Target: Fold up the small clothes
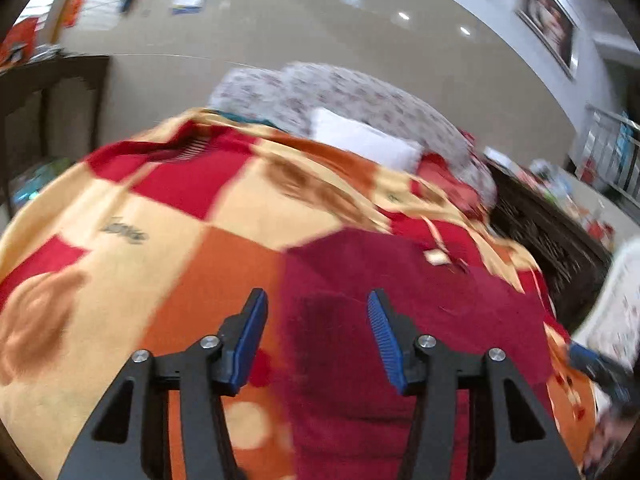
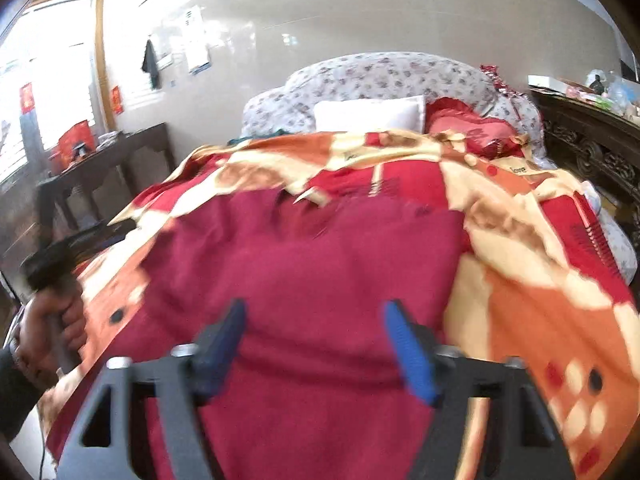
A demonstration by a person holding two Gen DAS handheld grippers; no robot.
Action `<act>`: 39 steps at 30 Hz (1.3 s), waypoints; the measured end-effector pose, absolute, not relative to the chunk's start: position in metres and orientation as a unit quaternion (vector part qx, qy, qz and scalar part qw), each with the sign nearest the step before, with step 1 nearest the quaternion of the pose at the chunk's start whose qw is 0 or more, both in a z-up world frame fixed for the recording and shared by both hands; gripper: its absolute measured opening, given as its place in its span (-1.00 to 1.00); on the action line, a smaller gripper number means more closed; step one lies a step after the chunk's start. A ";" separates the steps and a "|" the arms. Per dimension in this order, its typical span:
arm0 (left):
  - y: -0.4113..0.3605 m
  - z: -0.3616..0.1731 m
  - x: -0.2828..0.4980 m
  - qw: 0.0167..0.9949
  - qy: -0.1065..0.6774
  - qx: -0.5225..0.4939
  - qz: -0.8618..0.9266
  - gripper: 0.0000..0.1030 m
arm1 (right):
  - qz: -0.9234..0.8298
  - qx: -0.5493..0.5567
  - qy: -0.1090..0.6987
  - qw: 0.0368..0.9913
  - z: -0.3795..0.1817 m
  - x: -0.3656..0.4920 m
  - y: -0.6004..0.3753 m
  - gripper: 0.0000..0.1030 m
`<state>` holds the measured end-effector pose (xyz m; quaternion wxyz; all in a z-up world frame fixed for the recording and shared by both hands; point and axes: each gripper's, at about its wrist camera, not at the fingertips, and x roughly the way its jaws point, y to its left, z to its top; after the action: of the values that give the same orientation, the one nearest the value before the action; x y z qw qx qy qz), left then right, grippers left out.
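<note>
A home bedroom: a bed under a red, orange and cream patchwork blanket [image 2: 532, 288], a white pillow [image 2: 368, 114] against a floral padded headboard [image 2: 380, 76], carved dark wooden furniture [image 2: 592, 152], framed picture [image 1: 548, 28] on the wall

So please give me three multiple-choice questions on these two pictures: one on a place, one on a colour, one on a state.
1. Where does the dark red garment lie?
A. on the chequered blanket
B. on the dark wooden table
C. on the floor

2. What colour is the pillow at the head of the bed?
A. green
B. white
C. black

3. How do the left tongs stand?
A. shut on the garment
B. shut on the pillow
C. open, holding nothing

Answers: 1 A, the garment is spread flat over the blanket in both views. 2 B, it shows plain white against the flowered bedding. 3 C, the blue pads stand apart above the cloth.
</note>
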<state>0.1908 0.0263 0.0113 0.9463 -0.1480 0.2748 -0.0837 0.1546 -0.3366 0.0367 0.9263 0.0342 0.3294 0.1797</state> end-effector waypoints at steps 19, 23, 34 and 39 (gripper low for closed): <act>-0.013 -0.041 0.215 0.929 0.345 -0.113 -0.076 0.12 | 0.131 0.063 0.411 0.900 -0.015 0.192 -0.401 -0.94; -0.015 -0.041 0.215 0.930 0.345 -0.106 -0.074 0.17 | 0.131 0.057 0.369 0.918 0.027 0.199 -0.388 -0.87; -0.010 -0.042 0.216 0.927 0.344 -0.125 -0.082 0.20 | -0.032 0.026 0.427 0.904 -0.019 0.270 -0.403 0.64; -0.014 -0.041 0.218 0.928 0.346 -0.116 -0.079 0.27 | -0.018 0.007 0.415 0.909 -0.018 0.263 -0.402 0.63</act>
<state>0.2177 -0.0137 -0.0414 0.9276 -0.1157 0.3464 -0.0786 0.2634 -0.4015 -0.0183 0.9095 0.0074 0.4153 -0.0183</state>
